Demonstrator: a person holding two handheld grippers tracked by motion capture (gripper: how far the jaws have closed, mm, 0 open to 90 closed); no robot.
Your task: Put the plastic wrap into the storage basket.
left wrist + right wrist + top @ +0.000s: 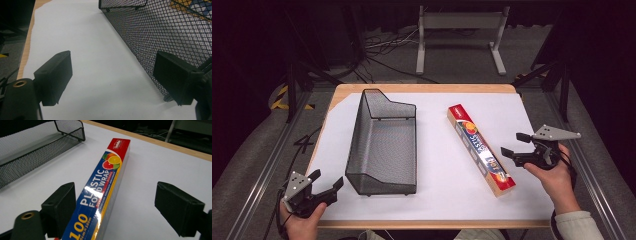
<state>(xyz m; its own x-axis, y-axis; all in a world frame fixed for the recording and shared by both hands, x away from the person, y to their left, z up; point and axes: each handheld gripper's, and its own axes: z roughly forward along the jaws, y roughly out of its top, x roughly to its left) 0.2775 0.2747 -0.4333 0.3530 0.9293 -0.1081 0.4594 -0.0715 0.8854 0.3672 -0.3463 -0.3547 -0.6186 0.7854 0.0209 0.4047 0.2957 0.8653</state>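
Note:
A long plastic food wrap box [480, 148], red at the ends with fruit pictures, lies flat on the right half of the white-covered table [439, 165]. My right gripper [512, 143] is open just right of the box's near half. In the right gripper view the box [105, 182] runs away between the spread jaws, close to the left finger [60, 207], with my right gripper [117, 207] not touching it. A black wire mesh basket [382, 145] stands empty at centre left. My left gripper [328, 178] is open at the basket's near left corner; its view shows my left gripper [115, 75] beside the mesh wall [162, 32].
The wooden table edge [427, 88] shows beyond the white sheet at the back. A white metal stand [459, 30] and loose cables [382, 50] sit on the floor behind. Aluminium rails [267, 165] run along both sides of the table.

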